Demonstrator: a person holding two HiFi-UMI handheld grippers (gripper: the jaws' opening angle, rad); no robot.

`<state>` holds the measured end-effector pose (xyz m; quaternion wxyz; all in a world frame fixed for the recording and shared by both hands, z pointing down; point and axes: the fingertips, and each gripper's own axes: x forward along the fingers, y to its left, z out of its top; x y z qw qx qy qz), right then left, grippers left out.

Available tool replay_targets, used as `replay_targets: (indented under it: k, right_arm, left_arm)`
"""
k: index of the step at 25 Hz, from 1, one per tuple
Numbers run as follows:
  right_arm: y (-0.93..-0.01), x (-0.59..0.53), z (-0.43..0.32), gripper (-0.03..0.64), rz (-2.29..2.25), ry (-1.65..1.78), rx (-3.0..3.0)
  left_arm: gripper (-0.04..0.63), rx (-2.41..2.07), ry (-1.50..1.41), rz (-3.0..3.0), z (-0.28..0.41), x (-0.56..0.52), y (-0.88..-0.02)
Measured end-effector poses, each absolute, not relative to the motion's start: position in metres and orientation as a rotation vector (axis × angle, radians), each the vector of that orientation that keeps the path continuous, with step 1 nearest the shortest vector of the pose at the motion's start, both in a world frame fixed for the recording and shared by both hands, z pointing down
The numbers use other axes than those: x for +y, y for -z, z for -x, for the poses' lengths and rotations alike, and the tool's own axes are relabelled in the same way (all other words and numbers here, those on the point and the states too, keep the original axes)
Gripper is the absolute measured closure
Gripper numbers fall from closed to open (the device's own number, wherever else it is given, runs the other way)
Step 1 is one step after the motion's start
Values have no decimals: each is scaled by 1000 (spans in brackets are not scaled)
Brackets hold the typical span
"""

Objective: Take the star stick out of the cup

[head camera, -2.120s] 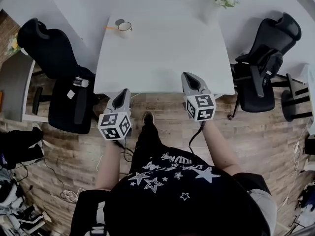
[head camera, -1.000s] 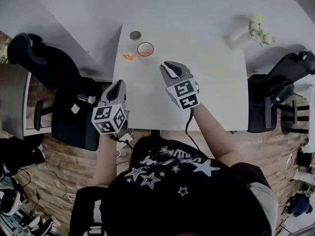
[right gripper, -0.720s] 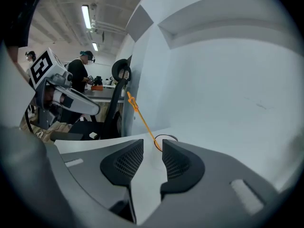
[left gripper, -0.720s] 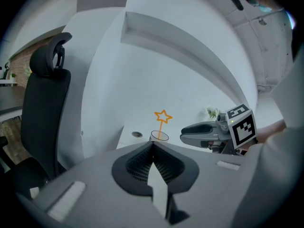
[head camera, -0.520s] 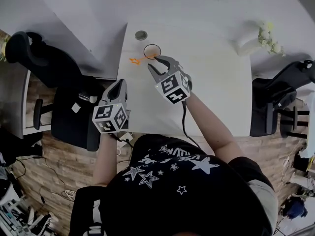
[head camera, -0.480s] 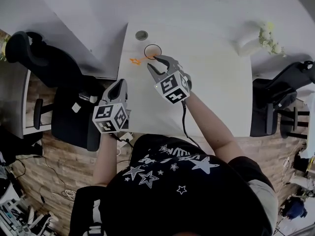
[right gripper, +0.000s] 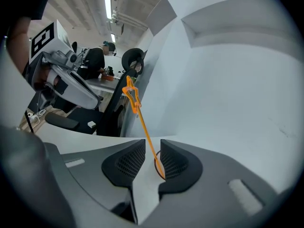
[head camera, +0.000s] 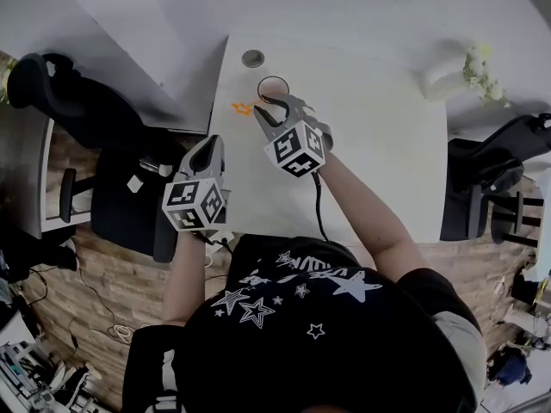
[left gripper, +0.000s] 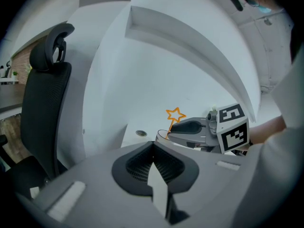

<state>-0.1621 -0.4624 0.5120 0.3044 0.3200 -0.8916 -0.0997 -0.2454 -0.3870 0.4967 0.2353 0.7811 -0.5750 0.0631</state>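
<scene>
Head view: right gripper (head camera: 274,110) is hovering right at the white dark-rimmed cup (head camera: 274,86) on the white table (head camera: 379,144). The thin orange star-topped stick (head camera: 244,107) is leaning out to the cup's left. Left gripper (head camera: 212,147) is idling well short of the cup.
Left gripper view: jaws are sitting together, empty.
Right gripper view: jaws are narrow with a gap, straddling the stick's shaft above the cup. I'd be centring the shaft, pinching, then lifting along its lean.

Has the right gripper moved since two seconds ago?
Yes. The right gripper has travelled forward across the white table, from its near edge to the white round cup, where its fingers now straddle the thin orange star stick.
</scene>
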Motion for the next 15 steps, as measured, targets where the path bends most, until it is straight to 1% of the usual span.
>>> replay_targets:
  k: [4,7,15]
  right_arm:
    - [-514,-465,168,520,-832,289,-2361]
    - [-513,-466,170,565,-843,298,-2361]
    - [-500,-469,163,583,-881,315,-2404]
  left_arm:
    - [592,-1577,-179,-2133,245,-385,-500]
    - [592,-1575,-184,-2128,245,-384,-503]
    - [592,-1571,-197,-2130,241,-384,-502]
